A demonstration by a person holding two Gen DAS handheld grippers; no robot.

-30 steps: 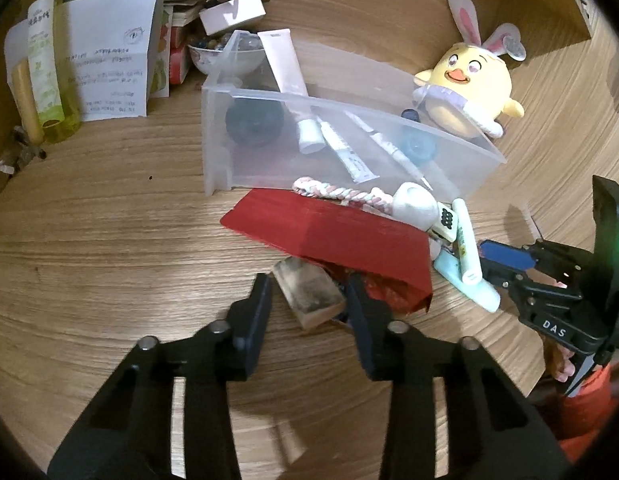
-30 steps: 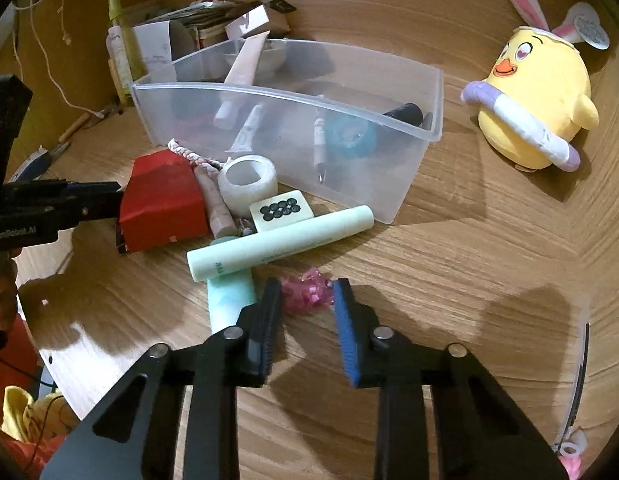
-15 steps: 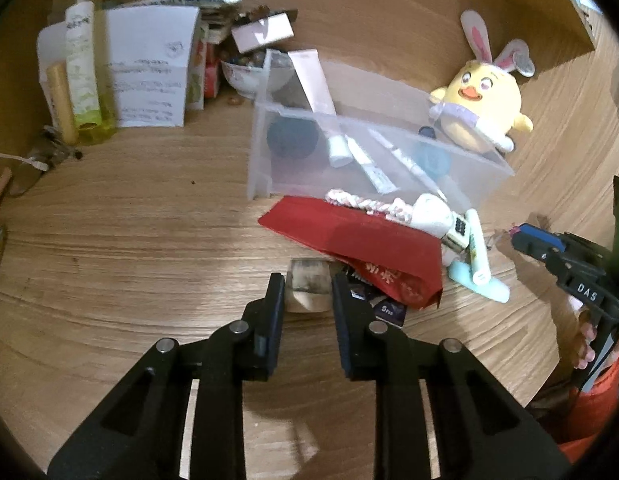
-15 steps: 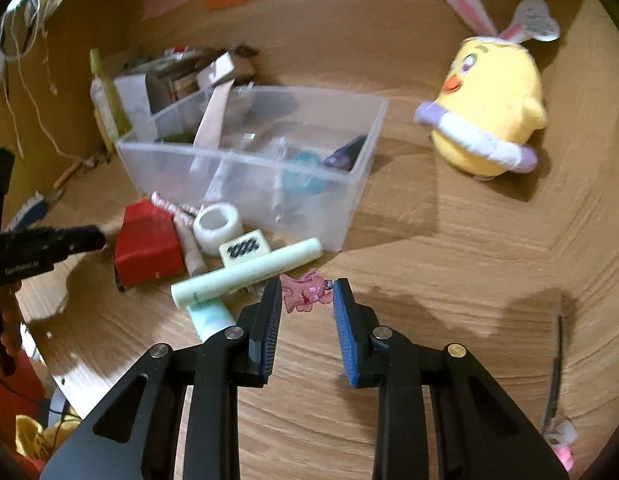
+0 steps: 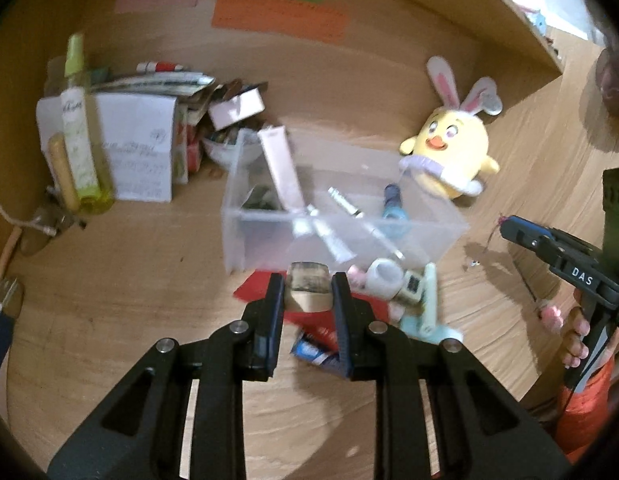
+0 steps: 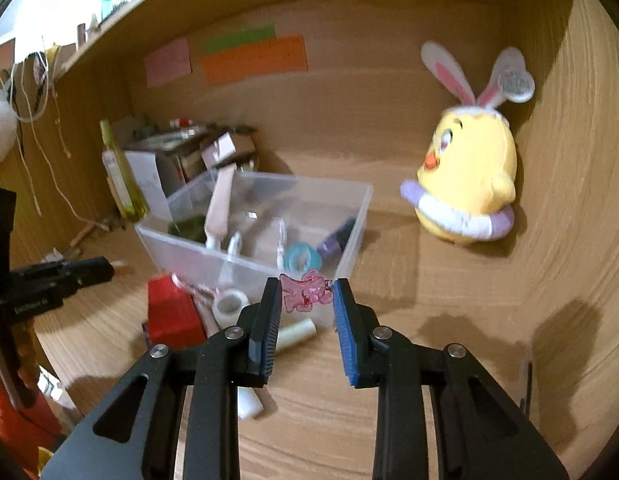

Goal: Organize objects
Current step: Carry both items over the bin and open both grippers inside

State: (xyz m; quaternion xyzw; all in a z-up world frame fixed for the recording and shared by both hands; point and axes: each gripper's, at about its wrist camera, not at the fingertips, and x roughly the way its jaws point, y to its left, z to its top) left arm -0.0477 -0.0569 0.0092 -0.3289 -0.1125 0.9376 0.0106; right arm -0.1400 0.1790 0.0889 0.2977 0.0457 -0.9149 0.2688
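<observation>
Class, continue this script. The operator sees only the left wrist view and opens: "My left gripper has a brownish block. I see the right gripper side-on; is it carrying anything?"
Observer: Yes. The right gripper is shut on a pink translucent charm, pinched at the fingertips.
Operator: Where does it point?
Observer: Straight at the clear bin, whose open top lies just beyond the charm.
Operator: Anything on the wall to my left?
Observer: White cords hang there, above the desk's edge.
</observation>
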